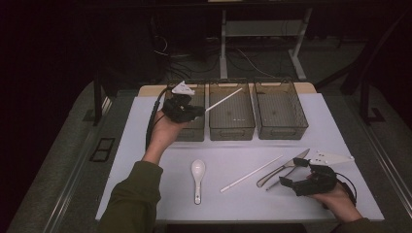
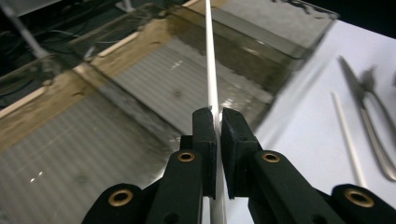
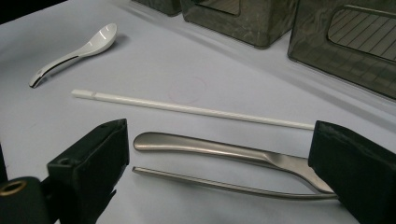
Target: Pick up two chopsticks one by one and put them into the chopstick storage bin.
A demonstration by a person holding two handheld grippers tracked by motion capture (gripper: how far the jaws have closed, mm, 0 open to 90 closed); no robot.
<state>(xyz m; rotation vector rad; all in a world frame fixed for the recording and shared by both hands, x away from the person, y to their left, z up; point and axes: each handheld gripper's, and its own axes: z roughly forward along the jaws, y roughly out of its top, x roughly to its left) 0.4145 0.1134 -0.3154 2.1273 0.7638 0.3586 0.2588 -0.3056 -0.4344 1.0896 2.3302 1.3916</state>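
Note:
My left gripper (image 1: 199, 110) is raised over the left bin (image 1: 190, 130) and shut on a white chopstick (image 1: 224, 99), which slants up and right across the middle bin (image 1: 231, 127). Seen along the left jaws (image 2: 218, 122), that chopstick (image 2: 210, 65) runs straight ahead between them. My right gripper (image 1: 293, 172) stands open low over the white mat at the front right. Between its wide jaws (image 3: 219, 161) lie a metal knife (image 3: 219, 149) and a slim metal fork (image 3: 219, 185). A second white chopstick (image 3: 191, 108) lies just beyond them, and a white ceramic spoon (image 1: 197, 172) rests at mid-front.
Three dark see-through bins stand in a row at the back of the mat; the right bin (image 1: 281, 127) looks bare inside. The second chopstick (image 1: 251, 174) lies diagonally between spoon and knife (image 1: 284, 167). A person's forearms come in from the bottom edge.

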